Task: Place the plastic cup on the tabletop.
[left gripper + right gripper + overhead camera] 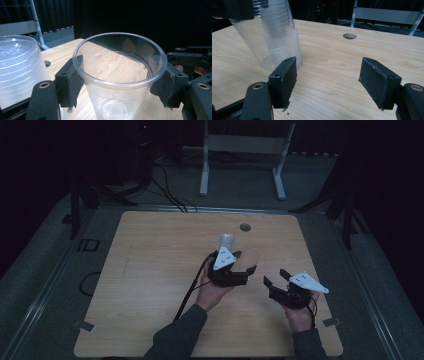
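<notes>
A clear plastic cup [120,72] sits between the jaws of my left gripper [120,85], and the black pads [71,80] press on its wall just under the rim from both sides. The right gripper view shows this cup [249,40] tilted, its base low beside a stack of clear cups [280,27]. The stack [227,240] stands on the wooden table [150,270] just beyond my left gripper [246,261]. To the right of that, my right gripper [275,276] is held open, with bare tabletop between its jaws [328,80].
A round hole [244,227] is cut in the table near its far edge. Beyond the table stand a white metal frame [242,145] and dark stands, with cables on the floor. The left gripper's cable [187,295] trails over the tabletop toward the near edge.
</notes>
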Action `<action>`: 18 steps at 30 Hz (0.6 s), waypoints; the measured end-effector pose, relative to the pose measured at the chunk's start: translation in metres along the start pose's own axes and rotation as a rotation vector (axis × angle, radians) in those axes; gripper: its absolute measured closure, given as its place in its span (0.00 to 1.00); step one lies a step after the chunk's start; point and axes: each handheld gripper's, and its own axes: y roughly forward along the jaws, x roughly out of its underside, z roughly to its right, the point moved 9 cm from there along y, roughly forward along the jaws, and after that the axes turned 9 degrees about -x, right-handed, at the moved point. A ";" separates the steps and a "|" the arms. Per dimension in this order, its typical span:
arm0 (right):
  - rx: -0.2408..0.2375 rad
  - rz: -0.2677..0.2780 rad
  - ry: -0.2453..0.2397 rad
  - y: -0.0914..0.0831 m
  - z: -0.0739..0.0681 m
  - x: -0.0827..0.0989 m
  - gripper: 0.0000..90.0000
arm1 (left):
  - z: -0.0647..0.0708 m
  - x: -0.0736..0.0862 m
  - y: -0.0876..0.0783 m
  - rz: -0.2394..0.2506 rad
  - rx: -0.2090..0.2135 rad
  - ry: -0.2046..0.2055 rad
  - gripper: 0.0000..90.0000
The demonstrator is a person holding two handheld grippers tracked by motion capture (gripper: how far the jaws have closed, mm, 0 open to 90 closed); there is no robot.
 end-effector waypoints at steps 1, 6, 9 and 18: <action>0.000 -0.001 -0.001 0.000 0.000 0.000 0.33 | 0.000 0.000 0.000 0.002 -0.001 -0.001 0.33; 0.001 -0.001 0.002 -0.001 0.001 0.001 0.33 | 0.000 0.004 -0.002 0.005 -0.002 0.011 0.33; 0.002 0.001 0.003 -0.001 0.001 0.001 0.33 | 0.000 0.006 -0.003 0.006 -0.003 0.014 0.33; -0.001 0.000 0.004 -0.001 0.001 0.002 0.33 | -0.001 0.013 -0.003 0.007 -0.004 0.026 0.33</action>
